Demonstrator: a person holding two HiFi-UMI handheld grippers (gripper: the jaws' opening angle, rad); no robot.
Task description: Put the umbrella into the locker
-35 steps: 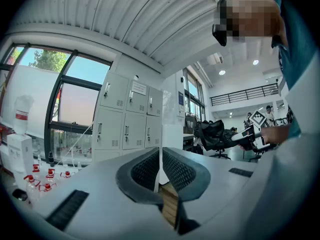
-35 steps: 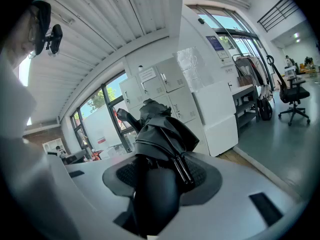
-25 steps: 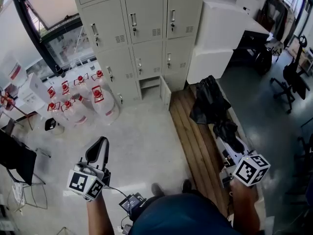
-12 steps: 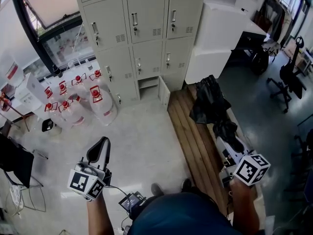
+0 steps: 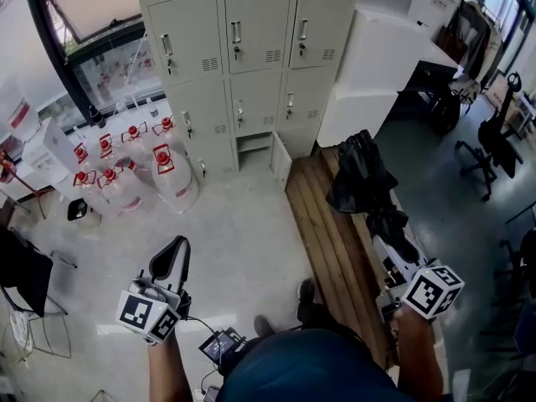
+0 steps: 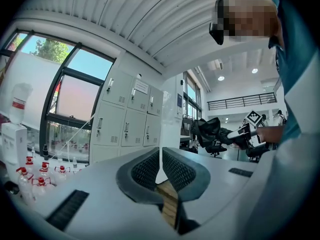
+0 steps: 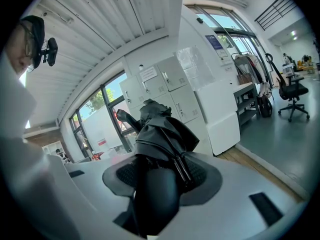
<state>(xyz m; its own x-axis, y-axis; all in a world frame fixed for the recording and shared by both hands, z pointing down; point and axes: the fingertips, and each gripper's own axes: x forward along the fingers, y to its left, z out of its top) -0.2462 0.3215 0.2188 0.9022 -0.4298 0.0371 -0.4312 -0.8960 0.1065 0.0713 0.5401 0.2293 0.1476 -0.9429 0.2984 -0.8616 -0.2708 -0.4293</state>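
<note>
Stepping closer to the open locker, the person carries the umbrella clamped in the right gripper, the left gripper closed on nothing, so stowing likely comes next.

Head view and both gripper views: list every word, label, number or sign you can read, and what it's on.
No text is readable.
Paper notice on the lockers: too blurred.
Blue sign on the white cabinet: too small.
Red labels on the water bottles: too small.
Marker cube: pattern only, no words.
</note>
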